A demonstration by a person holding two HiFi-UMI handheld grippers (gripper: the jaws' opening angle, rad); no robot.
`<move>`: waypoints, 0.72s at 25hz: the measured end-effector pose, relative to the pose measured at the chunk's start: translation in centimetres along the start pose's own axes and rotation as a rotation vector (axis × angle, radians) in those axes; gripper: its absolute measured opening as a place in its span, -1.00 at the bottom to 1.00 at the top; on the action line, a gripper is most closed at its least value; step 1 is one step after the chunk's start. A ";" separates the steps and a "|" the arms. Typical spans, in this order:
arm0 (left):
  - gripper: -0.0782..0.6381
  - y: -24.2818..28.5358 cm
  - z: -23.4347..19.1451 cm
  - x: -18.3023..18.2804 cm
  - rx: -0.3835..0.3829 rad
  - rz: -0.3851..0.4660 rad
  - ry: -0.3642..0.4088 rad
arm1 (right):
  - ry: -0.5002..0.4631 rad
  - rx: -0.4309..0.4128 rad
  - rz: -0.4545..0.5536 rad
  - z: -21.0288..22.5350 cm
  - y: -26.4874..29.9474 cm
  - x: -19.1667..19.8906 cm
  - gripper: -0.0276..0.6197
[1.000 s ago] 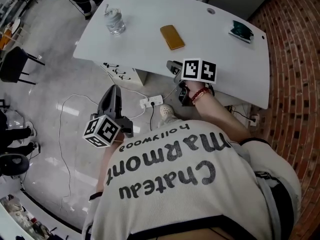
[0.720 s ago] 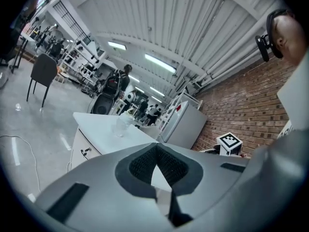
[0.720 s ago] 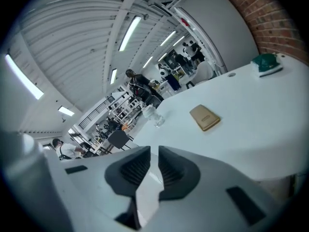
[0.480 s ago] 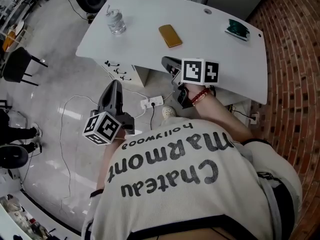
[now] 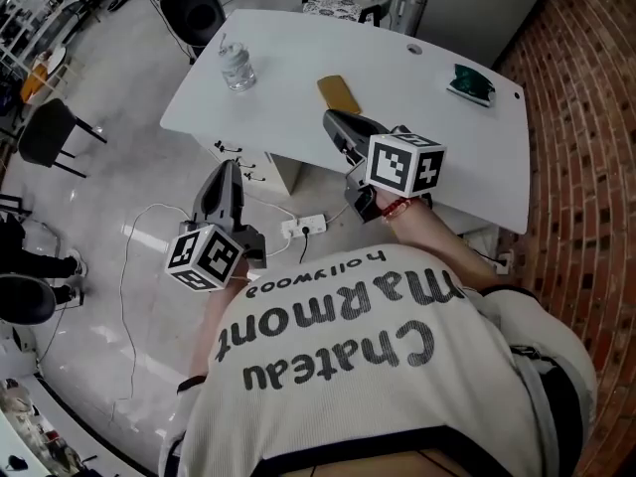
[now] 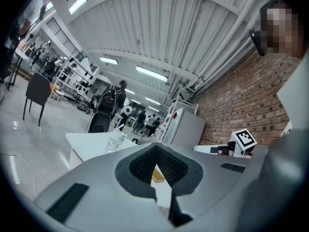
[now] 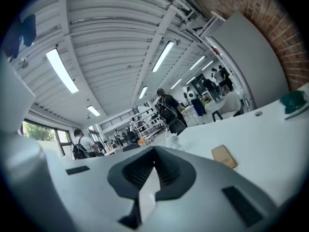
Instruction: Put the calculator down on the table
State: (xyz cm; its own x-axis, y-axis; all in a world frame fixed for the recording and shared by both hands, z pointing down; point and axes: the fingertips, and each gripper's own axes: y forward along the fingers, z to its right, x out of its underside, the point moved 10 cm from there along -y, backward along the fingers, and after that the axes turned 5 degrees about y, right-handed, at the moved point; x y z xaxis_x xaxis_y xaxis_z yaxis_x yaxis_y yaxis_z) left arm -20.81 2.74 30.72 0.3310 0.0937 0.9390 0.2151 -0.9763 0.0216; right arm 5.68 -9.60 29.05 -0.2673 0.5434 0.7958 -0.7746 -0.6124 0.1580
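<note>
Jaws on the right gripper (image 5: 331, 117) are pressed together, tip to tip, with nothing pinched between them; its own view shows only bare white tabletop through the small gap behind the tips. The left gripper (image 5: 228, 170) is likewise closed and empty, its pads meeting at the front. What looks to be the calculator (image 5: 340, 94), a flat yellow-tan slab with rounded corners whose keys cannot be made out, lies flat on the white table (image 5: 452, 137), near the middle of the top and free of both grippers. From the head view the right gripper is held above the table's near edge, pointing across the top, its tips near the calculator's near end but apart from it; in the right gripper view the slab sits ahead and off to the right of the closed tips. The left gripper hangs over the grey floor off the table's near left side, well apart from the calculator and aimed towards the table. A clear plastic bottle (image 5: 237, 68) stands upright towards the table's left end, and a teal object (image 5: 469, 84) rests near the far right end, beside the brick wall (image 5: 586, 167). On the floor below the near edge lies a white power strip (image 5: 306, 228) with its cable trailing, and a black chair (image 5: 45, 132) stands further off to the left
</note>
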 end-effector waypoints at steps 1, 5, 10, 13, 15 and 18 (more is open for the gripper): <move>-0.78 0.3 0.4 -0.2 -0.007 0.009 0.006 | -0.019 0.004 -0.008 0.2 -0.2 -0.4 -0.91; -0.78 1.6 2.3 -0.6 -0.031 0.039 0.004 | -0.079 0.009 -0.046 1.5 -1.0 -2.2 -0.91; -0.78 3.1 4.7 -0.2 -0.049 0.050 0.008 | -0.124 0.033 -0.045 3.6 -1.9 -4.4 -0.91; -0.78 3.5 6.1 0.4 -0.064 0.041 0.044 | -0.139 0.035 -0.066 4.7 -2.4 -4.8 -0.91; -0.77 3.8 6.9 0.8 -0.075 0.042 0.050 | -0.152 0.030 -0.087 5.4 -2.8 -4.9 -0.91; -0.78 4.0 8.1 1.5 -0.090 0.047 0.039 | -0.171 0.019 -0.116 6.4 -3.6 -5.0 -0.91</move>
State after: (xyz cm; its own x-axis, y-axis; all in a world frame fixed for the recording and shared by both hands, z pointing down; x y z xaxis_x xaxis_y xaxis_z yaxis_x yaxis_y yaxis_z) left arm -11.98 0.52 29.38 0.3028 0.0411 0.9522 0.1159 -0.9932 0.0060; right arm 13.44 -13.81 28.20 -0.0747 0.5065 0.8590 -0.7828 -0.5634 0.2642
